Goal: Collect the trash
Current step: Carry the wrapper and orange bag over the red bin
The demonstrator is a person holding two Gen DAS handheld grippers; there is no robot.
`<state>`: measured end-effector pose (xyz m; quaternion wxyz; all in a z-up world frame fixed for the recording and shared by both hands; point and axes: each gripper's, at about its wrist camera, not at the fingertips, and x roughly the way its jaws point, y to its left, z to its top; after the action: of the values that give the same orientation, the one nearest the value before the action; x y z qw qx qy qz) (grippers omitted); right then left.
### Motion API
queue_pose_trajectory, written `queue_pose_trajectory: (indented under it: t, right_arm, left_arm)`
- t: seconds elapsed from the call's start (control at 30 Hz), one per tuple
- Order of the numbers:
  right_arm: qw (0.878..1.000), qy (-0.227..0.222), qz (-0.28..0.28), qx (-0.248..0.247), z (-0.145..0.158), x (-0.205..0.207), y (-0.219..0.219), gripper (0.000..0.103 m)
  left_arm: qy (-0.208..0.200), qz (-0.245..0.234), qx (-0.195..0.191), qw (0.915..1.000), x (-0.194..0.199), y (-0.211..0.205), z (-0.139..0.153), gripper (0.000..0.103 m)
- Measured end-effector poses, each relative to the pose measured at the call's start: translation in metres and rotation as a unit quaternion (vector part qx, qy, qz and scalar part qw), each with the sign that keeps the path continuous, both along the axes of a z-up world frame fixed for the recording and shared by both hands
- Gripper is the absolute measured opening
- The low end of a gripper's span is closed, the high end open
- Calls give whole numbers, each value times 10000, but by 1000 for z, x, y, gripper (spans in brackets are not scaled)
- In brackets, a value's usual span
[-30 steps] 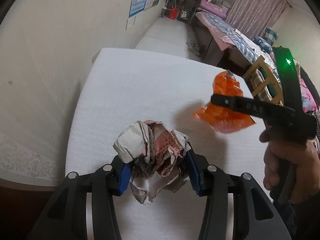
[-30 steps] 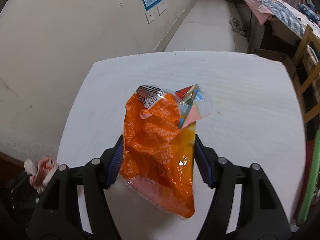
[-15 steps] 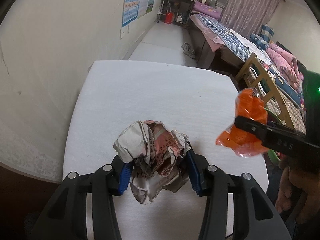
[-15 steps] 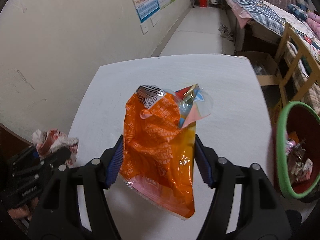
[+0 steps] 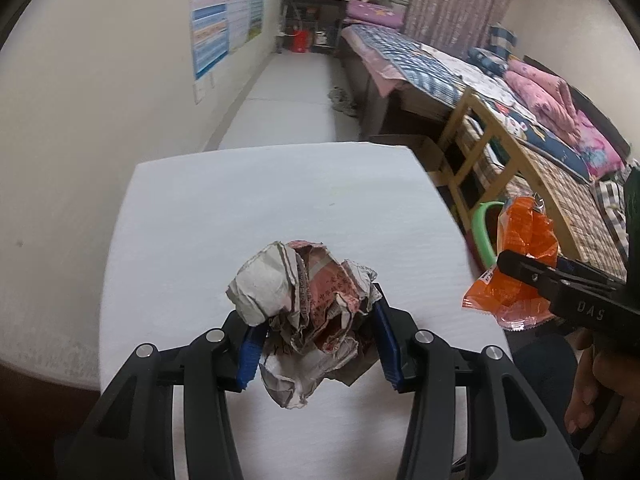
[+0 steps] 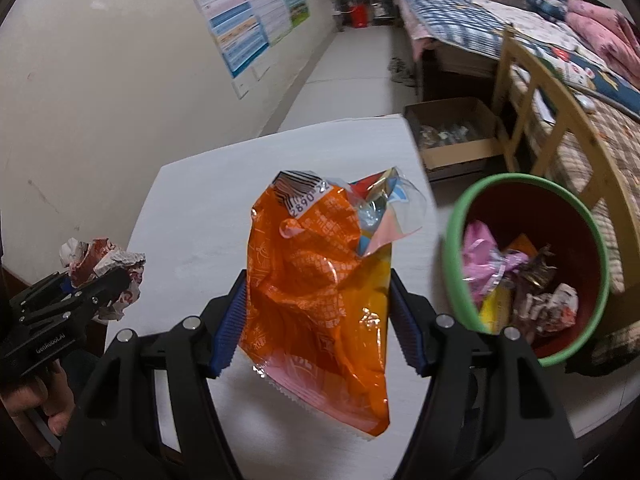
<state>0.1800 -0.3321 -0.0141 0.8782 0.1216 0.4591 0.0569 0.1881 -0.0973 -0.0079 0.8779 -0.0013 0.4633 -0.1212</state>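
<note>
Both my claws have swung right since a second ago, and the green-rimmed bin (image 6: 456, 264), unseen then, now sits just off the right edge of the white table (image 5: 280, 200). The tabletop is bare, its far edge and both side edges in sight, with a strip of pale floor (image 5: 288, 120) running on between the wall and the bed (image 5: 460, 76). A wooden chair (image 6: 532, 92) and a cardboard box (image 6: 452, 136) stand close behind the bin, which already has wrappers lying in it. My right claw (image 6: 316, 312) grips the orange snack bag (image 6: 316, 280) above the table's right part, near the bin's rim. My left claw (image 5: 316, 344) is clamped on the crumpled paper ball (image 5: 304, 312) above the near end of the table
</note>
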Motion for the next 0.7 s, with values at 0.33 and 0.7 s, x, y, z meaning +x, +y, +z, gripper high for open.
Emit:
queue_pose_trajectory:
  t: [0.33, 0.7]
  right_arm:
    - [9985, 34, -540, -89, -1, -11, -74, 63]
    - [9922, 229, -1193, -271, -20, -10, -165, 63]
  left_arm:
    - [86, -692, -215, 9973, 21, -88, 0, 45]
    - [227, -1418, -479, 9885, 48, -179, -8, 45]
